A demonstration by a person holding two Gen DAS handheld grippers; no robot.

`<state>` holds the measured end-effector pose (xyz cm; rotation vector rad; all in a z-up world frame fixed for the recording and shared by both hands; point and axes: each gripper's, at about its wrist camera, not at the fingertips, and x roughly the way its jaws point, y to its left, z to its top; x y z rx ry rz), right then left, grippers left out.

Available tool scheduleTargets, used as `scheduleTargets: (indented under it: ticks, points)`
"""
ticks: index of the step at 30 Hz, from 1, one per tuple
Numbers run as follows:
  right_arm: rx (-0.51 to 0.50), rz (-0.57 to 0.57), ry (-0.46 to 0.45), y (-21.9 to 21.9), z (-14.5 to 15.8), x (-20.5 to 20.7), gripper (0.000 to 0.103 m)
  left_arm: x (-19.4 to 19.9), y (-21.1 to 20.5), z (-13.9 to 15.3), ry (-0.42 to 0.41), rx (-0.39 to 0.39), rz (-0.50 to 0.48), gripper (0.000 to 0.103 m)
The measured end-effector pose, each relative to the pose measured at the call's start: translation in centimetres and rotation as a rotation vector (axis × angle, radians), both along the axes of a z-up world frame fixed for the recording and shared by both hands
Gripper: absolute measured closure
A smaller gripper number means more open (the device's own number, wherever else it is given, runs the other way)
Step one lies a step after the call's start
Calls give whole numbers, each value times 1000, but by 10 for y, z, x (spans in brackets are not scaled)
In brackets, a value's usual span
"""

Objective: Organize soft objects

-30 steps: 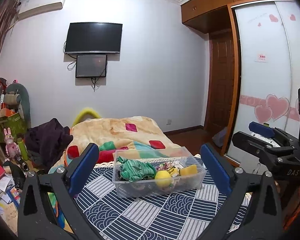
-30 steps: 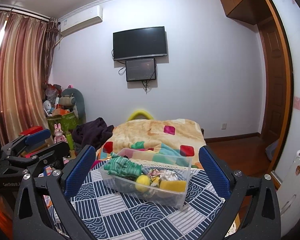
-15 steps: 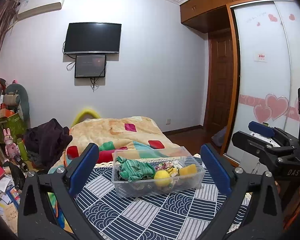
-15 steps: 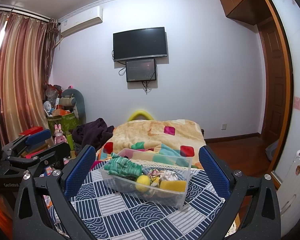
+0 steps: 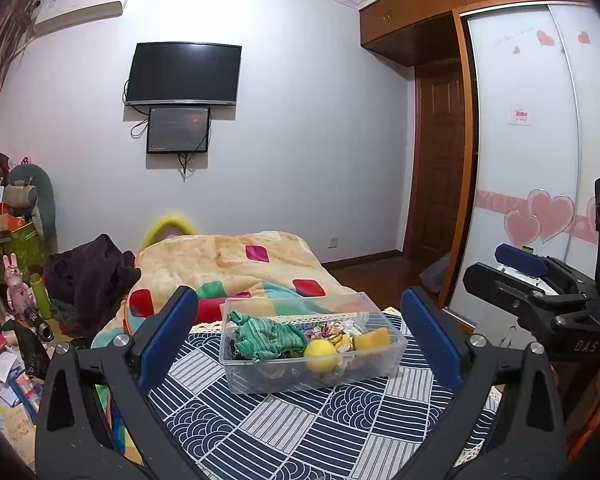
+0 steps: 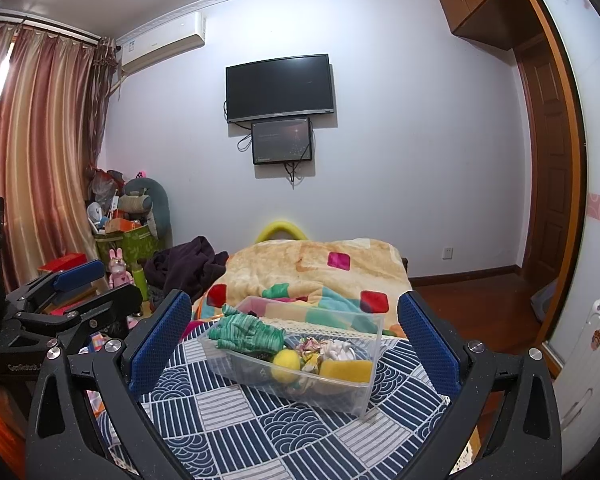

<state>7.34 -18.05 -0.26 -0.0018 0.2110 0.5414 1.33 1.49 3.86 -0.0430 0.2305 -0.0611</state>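
Note:
A clear plastic box (image 5: 236, 376) (image 6: 370, 390) stands on a blue and white patterned cloth (image 5: 284, 432) (image 6: 260, 432). In it lie a green striped cloth (image 5: 266, 336) (image 6: 246, 332), a yellow ball (image 5: 320, 354) (image 6: 286, 364), a yellow sponge (image 5: 372, 338) (image 6: 346, 370) and small crumpled fabrics (image 5: 328, 328) (image 6: 328, 350). My left gripper (image 5: 300, 346) is open and empty, held in front of the box. My right gripper (image 6: 294, 344) is open and empty, also in front of the box. Each gripper shows at the edge of the other's view.
A bed with an orange patchwork blanket (image 5: 236, 264) (image 6: 324, 264) lies behind the cloth. Dark clothes (image 5: 88, 280) and cluttered toys and boxes (image 6: 120, 236) are at the left. A wardrobe with heart stickers (image 5: 540, 200) and a door (image 5: 436, 184) are at the right.
Both grippers stay open and nearly still. The views have shifted only slightly.

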Motion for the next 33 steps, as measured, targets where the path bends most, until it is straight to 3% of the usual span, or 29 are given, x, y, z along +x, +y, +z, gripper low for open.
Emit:
scheduleTargets:
  ticks: [33]
  points:
    - [0,-4,7,-2,0,-1,0,5,-6,-4,32,-16,-22,0]
